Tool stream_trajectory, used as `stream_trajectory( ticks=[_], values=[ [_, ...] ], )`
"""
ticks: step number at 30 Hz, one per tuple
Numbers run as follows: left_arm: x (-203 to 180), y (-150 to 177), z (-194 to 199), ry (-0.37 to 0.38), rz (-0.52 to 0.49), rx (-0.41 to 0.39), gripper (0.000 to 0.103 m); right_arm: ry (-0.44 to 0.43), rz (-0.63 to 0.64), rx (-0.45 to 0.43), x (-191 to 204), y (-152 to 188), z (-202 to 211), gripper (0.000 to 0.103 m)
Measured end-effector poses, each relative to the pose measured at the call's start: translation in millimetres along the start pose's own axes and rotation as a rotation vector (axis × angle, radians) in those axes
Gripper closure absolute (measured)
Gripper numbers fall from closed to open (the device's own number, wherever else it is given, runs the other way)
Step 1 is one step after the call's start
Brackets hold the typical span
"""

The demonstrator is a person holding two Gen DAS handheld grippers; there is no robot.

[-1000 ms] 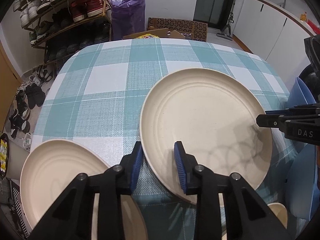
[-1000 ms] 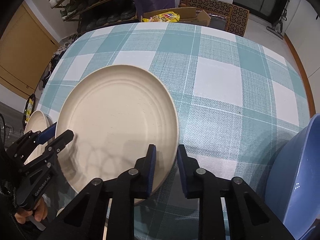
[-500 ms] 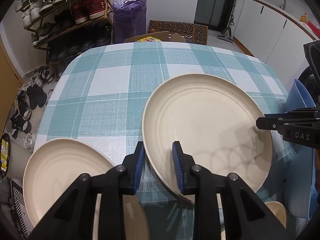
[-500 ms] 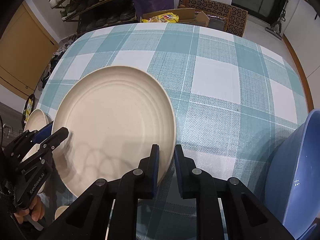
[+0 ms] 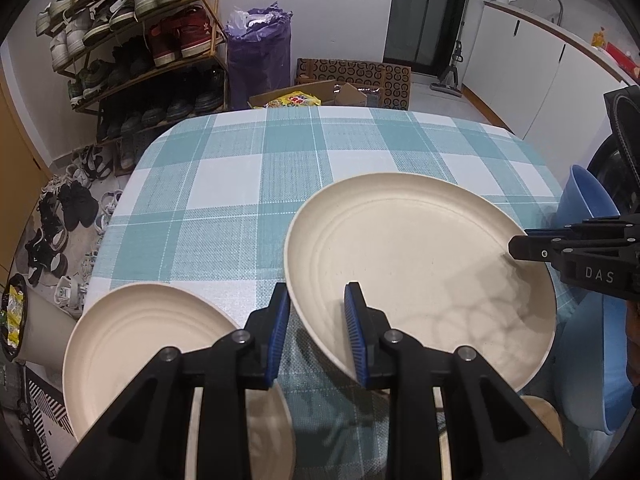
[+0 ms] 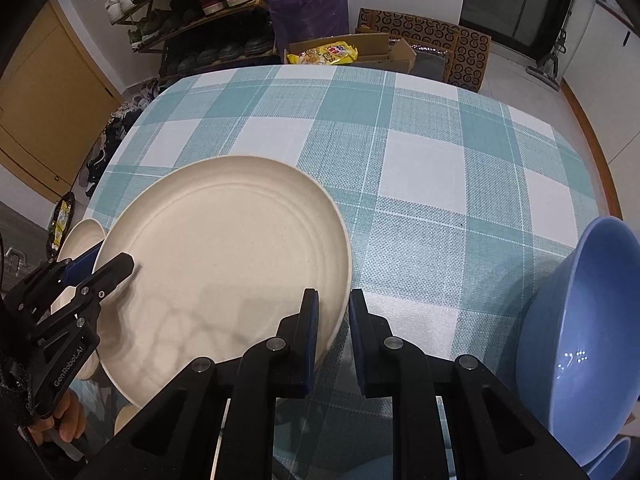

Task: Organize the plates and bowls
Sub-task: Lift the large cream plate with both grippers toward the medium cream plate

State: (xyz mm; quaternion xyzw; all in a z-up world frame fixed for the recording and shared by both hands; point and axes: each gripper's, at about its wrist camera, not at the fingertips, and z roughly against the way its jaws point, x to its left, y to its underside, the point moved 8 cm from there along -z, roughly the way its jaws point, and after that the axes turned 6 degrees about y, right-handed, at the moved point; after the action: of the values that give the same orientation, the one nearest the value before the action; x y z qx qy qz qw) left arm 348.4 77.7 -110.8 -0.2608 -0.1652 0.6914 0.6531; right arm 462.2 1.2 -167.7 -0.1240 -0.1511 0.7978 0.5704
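Observation:
A large cream plate [image 5: 420,272] is held above the checked table [image 5: 280,184], tilted, its rim between the jaws of both grippers. My left gripper [image 5: 316,336] straddles its near-left rim, shut on it. My right gripper [image 6: 332,336] pinches the plate's [image 6: 224,264] right rim and is shut on it. It shows in the left wrist view as a black finger [image 5: 560,246] on the plate's far-right edge. A second cream plate [image 5: 140,344] lies at the table's near-left corner. A blue bowl [image 6: 584,332] stands on the right.
Another cream dish [image 5: 240,432] sits under my left gripper. A small tan dish [image 5: 536,412] lies near the front right. A shoe rack [image 5: 136,48], a purple bag [image 5: 260,56] and cardboard boxes [image 5: 352,80] stand beyond the table's far edge.
The plate has risen off the table and tilted, held by both grippers. The right jaws have closed tighter on its rim. Both cameras have pulled up and back.

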Motion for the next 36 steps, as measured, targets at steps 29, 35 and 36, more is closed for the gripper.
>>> stream_trajectory(
  ticks=[29,35,36],
  values=[
    [-10.4,-3.1,84.2,-0.016,-0.019,-0.149,0.077,-0.010,0.030,-0.220,12.3,15.0,92.0,0.087],
    [-14.0,1.6,104.4,-0.029,-0.029,-0.180,0.077,-0.012,0.043,-0.263,17.8,22.3,114.6,0.087],
    [-15.0,2.7,108.5,-0.029,-0.033,-0.185,0.077,-0.014,0.044,-0.269,18.8,24.0,117.8,0.087]
  ],
)
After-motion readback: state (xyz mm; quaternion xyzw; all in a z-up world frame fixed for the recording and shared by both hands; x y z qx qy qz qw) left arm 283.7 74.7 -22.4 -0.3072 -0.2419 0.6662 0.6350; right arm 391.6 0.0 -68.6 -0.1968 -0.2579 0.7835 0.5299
